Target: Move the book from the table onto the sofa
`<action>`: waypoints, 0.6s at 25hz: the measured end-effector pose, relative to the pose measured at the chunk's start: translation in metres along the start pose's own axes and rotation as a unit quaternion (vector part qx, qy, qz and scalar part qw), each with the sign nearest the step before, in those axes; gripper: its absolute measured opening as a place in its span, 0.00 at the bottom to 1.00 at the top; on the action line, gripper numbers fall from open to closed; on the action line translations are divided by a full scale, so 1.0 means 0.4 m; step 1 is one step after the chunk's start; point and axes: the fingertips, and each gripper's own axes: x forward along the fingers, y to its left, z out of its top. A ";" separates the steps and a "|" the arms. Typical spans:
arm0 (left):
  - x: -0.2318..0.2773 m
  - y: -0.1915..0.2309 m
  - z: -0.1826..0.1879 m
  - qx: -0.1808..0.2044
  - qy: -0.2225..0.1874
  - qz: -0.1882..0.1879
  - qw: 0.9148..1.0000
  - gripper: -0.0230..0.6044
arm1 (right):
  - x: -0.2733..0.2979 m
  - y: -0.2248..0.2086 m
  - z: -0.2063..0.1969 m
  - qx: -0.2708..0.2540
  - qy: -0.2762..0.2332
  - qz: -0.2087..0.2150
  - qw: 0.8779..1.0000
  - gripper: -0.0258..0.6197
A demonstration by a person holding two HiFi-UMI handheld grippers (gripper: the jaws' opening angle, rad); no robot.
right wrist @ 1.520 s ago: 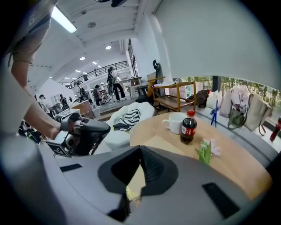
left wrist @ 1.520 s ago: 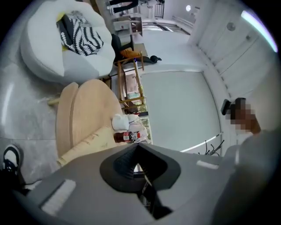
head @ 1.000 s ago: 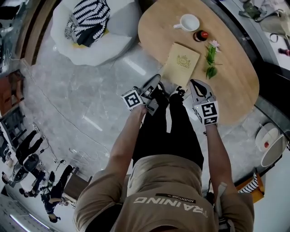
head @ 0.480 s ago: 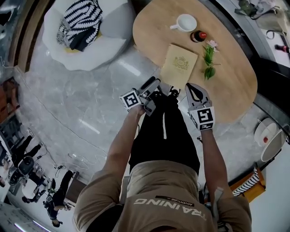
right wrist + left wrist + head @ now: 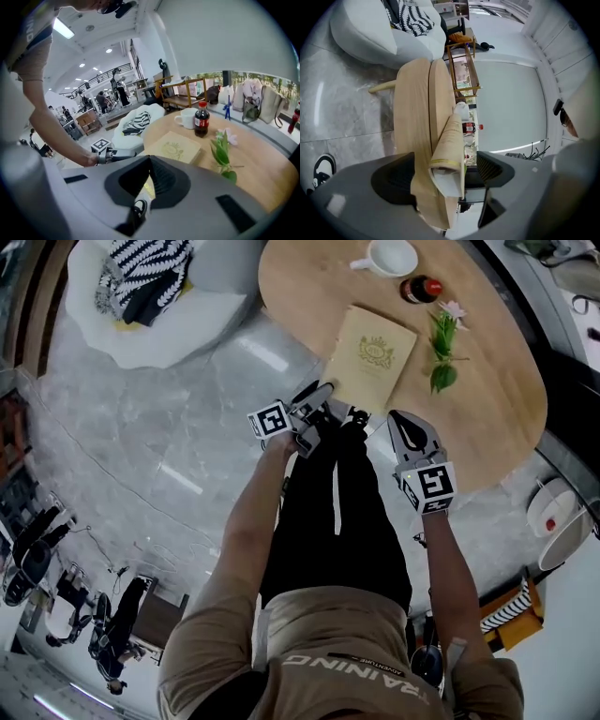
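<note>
A tan book [image 5: 370, 351] with a gold emblem lies flat on the oval wooden table [image 5: 487, 418], its near corner at the table's edge. My left gripper [image 5: 319, 396] is at that edge and is open. In the left gripper view the left gripper [image 5: 446, 159] has the book's corner [image 5: 449, 140] and the table rim [image 5: 412, 140] between its jaws, and the pads [image 5: 490, 168] stand off them. My right gripper [image 5: 405, 424] hovers over the table's near side, right of the book, shut and empty. The white sofa [image 5: 202, 310] with a striped cushion [image 5: 141, 277] stands at the top left.
A white mug [image 5: 392, 257], a dark red-capped bottle [image 5: 422, 289] and a flower sprig [image 5: 441, 348] sit on the table beyond and right of the book. My black-trousered legs [image 5: 337, 512] stand against the table's near edge. Grey marble floor [image 5: 169, 427] lies between the table and the sofa.
My left gripper has dropped to the table edge at the book's near corner, and its jaws look wider apart. The right gripper has sunk a little.
</note>
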 end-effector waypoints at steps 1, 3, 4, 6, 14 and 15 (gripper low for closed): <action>0.011 0.004 -0.003 0.011 0.004 -0.002 1.000 0.67 | -0.005 -0.006 -0.012 0.006 0.002 -0.001 1.000 0.05; 0.028 0.007 -0.002 0.025 0.007 -0.009 1.000 0.67 | -0.010 -0.012 -0.035 0.016 0.004 -0.001 1.000 0.05; 0.035 0.007 -0.001 0.026 0.009 -0.013 1.000 0.67 | -0.011 -0.014 -0.045 0.020 0.005 -0.001 1.000 0.05; 0.049 0.008 -0.007 0.029 0.017 -0.016 0.999 0.66 | -0.014 -0.016 -0.063 0.025 0.007 0.001 1.000 0.05; 0.063 -0.026 -0.019 0.007 -0.007 -0.066 0.998 0.40 | -0.026 0.002 -0.107 0.040 0.006 0.010 0.999 0.05; 0.063 -0.029 -0.024 0.007 -0.006 -0.068 0.998 0.40 | -0.028 0.006 -0.113 0.042 0.008 0.011 0.999 0.05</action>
